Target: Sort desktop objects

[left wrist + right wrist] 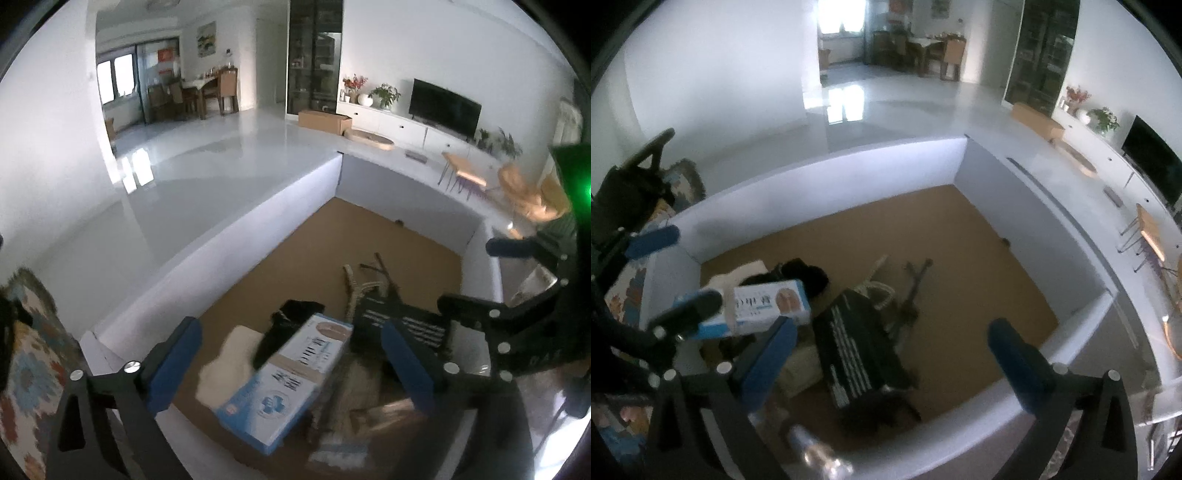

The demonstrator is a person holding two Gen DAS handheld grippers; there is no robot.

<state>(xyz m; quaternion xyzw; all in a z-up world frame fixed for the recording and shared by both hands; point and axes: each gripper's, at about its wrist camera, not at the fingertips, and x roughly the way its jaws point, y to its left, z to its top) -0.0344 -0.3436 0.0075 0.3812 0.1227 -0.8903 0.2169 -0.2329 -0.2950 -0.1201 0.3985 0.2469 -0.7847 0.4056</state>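
Both tongs are being held wide apart and grasping nothing. The left tongs (291, 363) are being hovered over a blue and white box (284, 384), which is lying tilted on the pile in the near left of the walled tray (886, 162). The right tongs (894, 358) are being pointed at a long black box (857, 354) lying beside it. A black cloth (284, 325), a cream pad (227, 365) and some cords (908, 291) are being left on the brown floor of the tray. A picking step is judged to be starting; each box is probably to be straddled across its narrow sides. Open floor is being left toward the far right corner, while the white walls are crowding the near side
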